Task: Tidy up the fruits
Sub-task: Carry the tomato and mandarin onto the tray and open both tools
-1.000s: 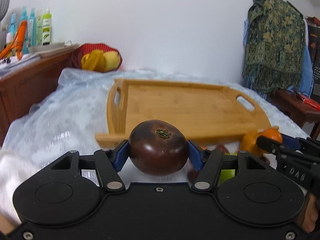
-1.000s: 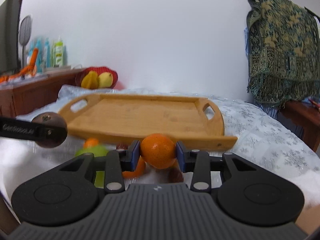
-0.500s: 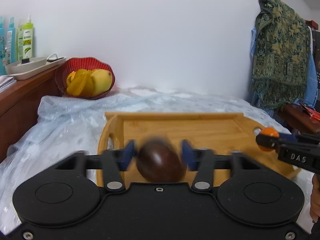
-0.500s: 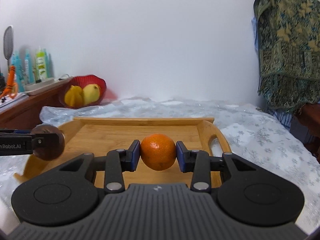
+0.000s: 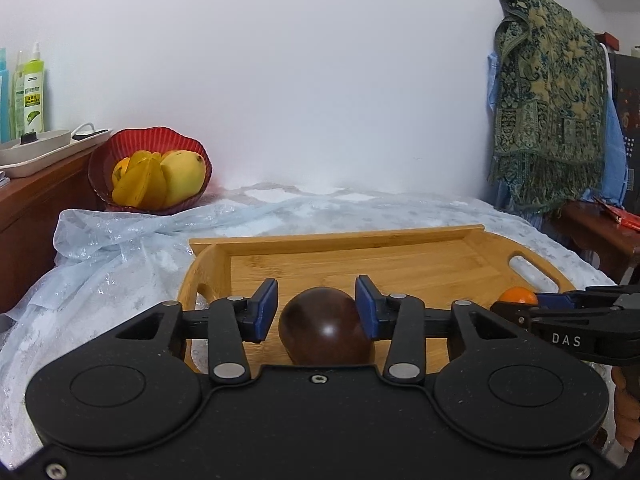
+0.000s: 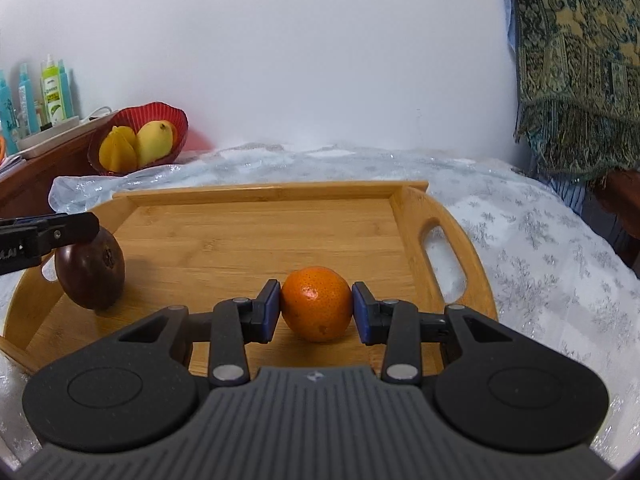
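Note:
A dark brown round fruit [image 5: 326, 330] rests on the wooden tray [image 5: 360, 258] near its front left. My left gripper [image 5: 316, 306] is open around it, with a gap at the left pad; the fruit also shows in the right wrist view [image 6: 91, 274]. An orange [image 6: 316, 303] sits on the tray [image 6: 256, 224] near its front. My right gripper [image 6: 316, 307] stands around it, its pads at the orange's sides and slightly parted; the orange also shows in the left wrist view [image 5: 518, 295].
A red bowl [image 5: 150, 170] with yellow fruits stands at the back left by a wooden cabinet [image 5: 28, 208] with bottles. A patterned cloth [image 5: 548, 120] hangs at the right over a side table [image 5: 596, 232]. A pale lace cloth [image 6: 540, 240] covers the table.
Both grippers carried their fruits forward from in front of the tray and down onto it. The left jaws have opened off the dark fruit; the right jaws have loosened on the orange.

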A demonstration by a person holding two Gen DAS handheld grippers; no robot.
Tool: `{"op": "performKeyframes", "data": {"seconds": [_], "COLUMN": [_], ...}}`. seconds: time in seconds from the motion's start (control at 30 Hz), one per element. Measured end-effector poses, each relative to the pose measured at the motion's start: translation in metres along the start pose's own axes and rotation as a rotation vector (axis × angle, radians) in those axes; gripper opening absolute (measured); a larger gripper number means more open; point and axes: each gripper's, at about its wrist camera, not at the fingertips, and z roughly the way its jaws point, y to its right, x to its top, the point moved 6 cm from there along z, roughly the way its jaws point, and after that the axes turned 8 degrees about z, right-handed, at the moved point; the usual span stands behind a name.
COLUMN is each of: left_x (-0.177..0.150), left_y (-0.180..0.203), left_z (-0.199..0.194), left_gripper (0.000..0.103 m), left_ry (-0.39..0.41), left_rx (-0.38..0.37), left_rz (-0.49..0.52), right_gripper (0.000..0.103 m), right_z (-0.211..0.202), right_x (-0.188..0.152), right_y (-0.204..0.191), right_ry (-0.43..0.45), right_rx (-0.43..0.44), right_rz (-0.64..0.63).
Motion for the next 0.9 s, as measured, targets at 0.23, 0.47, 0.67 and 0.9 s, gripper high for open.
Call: {"op": "performKeyframes", "data": {"seconds": [0.23,0.47,0.67,0.9], "left_x": [-0.003,-0.008,-0.012,-0.016], "left_y": [0.005,0.018,0.032,0.038], "left_z": [0.001,0.003,0.002,0.001], "left_gripper": [0.050,0.053,0.053,0.058], "left_ry": [-0.006,-0.026,-0.026,-0.037], "left_rx": [-0.023,-0.071,-0.070,-0.053], "left_rz": [-0.010,0.005,0.058,0.091], "right_gripper": [0.042,0.043,0.043,0.044], "right_z": [0.001,0.000,-0.002,-0.004], "right_x": [0.000,0.000,-0.001,-0.002], "right_y": [-0.001,0.000,0.000,0.000], "right_ry": [0.000,-0.007,-0.008,-0.008], "right_rx": [0.011,0.015,0.021,0.024], "right_rz": [0.011,0.031,0.040,0.043]}}
